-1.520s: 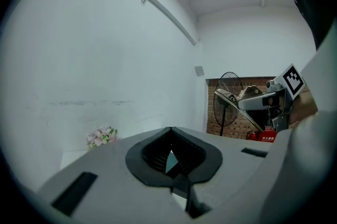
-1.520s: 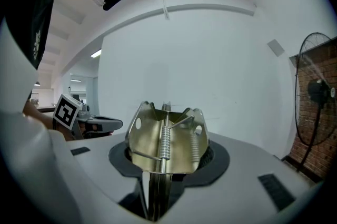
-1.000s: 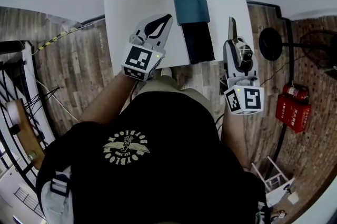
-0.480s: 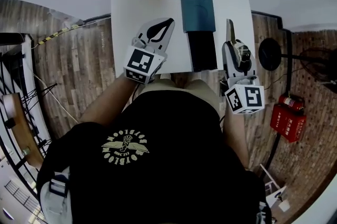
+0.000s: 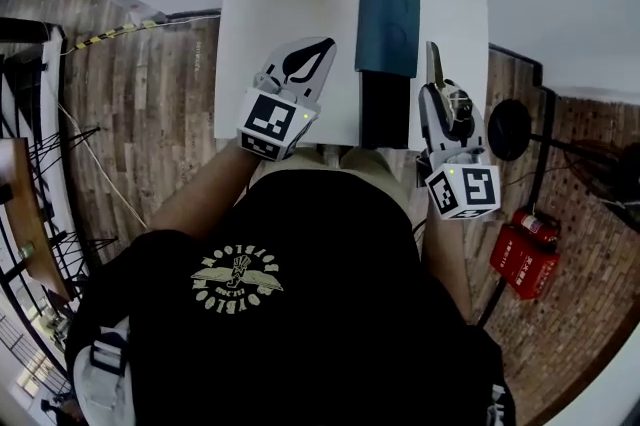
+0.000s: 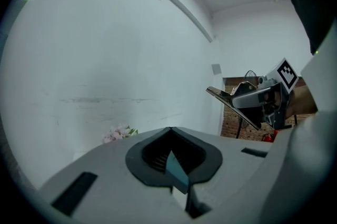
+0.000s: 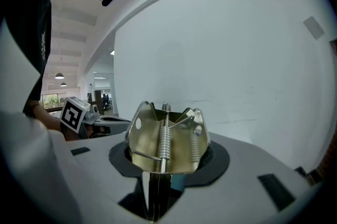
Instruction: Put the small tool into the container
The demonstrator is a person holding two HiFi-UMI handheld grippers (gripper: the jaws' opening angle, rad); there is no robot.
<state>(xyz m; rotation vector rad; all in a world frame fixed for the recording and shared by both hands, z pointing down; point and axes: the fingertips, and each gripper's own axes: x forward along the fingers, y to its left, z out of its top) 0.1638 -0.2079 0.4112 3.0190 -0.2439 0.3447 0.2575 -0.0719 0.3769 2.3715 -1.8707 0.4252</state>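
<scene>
Right claw [image 5: 436, 82] clamps small tool [image 7: 164, 139], apparently a spring clip; I must centre it over container [image 5: 387, 44] before release.

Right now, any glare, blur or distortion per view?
Head view: heavy fisheye, floor bends around the white table, light even. Left gripper view: dark vignetted corners, near jaws soft. Right gripper view: bright sheen on the small tool, otherwise sharp.

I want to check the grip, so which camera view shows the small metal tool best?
The right gripper view: the small metal tool fills the middle, with its spring and plates plain, clamped in the right gripper. The head view shows only its thin edge; the left gripper view shows the tool small and side-on.
</scene>
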